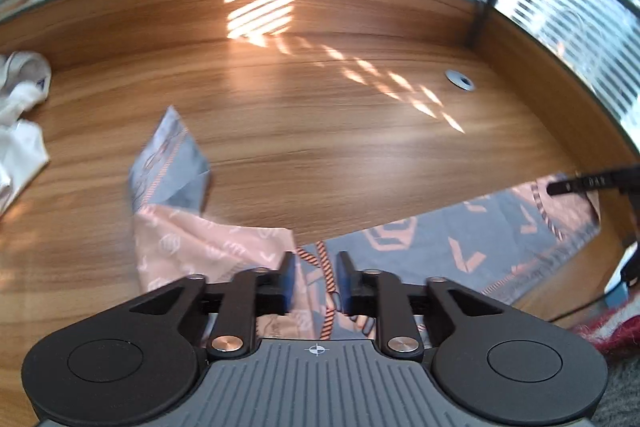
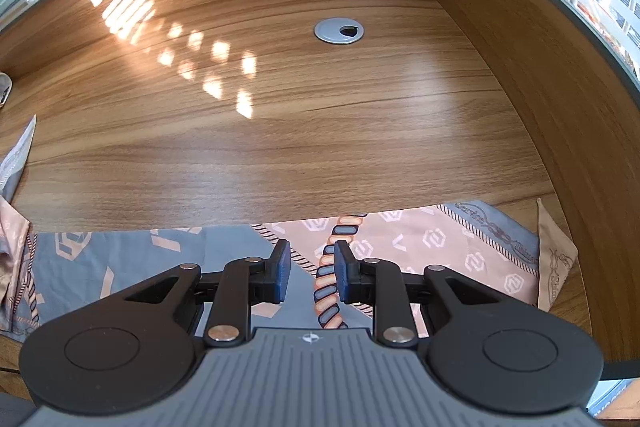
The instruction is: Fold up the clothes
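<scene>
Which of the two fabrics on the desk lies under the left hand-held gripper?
The grey and pink patterned silky cloth lies under the left hand-held gripper; the crumpled white garment sits apart at the far left.

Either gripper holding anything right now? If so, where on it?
Nothing is held. The left gripper and right gripper are both open, above the patterned scarf lying on the desk, with a clear gap between each pair of pads.
</scene>
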`<state>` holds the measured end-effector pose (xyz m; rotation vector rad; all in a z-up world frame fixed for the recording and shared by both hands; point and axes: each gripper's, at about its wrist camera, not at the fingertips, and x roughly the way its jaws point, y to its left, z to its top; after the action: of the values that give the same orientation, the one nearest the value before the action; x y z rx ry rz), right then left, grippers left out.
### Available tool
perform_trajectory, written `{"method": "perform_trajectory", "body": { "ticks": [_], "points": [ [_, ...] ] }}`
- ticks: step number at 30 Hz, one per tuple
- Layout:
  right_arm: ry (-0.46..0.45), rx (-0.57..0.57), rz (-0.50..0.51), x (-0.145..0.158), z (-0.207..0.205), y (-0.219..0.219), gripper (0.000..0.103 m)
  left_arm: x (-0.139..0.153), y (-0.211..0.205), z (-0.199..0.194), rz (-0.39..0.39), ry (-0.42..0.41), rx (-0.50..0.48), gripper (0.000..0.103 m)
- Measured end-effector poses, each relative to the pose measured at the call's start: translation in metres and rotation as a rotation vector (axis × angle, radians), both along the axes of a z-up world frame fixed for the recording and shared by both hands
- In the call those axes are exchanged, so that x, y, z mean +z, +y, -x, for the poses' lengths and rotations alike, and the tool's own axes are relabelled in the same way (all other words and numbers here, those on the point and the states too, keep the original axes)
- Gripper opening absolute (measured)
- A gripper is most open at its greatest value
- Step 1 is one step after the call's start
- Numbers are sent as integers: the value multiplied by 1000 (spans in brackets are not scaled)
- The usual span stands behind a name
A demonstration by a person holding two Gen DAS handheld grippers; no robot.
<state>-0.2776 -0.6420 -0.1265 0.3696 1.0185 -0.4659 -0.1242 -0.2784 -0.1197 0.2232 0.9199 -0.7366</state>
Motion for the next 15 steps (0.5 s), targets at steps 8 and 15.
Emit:
{"method": "perform_trajectory", "body": {
  "ticks": [8, 15],
  "points": [
    [-13, -1, -15, -3, -2, -4, 27, -6, 41, -21, -78, -4, 264, 39],
    [-1, 46, -84, -12, -6, 2, 28, -21, 79, -30, -157, 29, 336, 43]
  ]
}}
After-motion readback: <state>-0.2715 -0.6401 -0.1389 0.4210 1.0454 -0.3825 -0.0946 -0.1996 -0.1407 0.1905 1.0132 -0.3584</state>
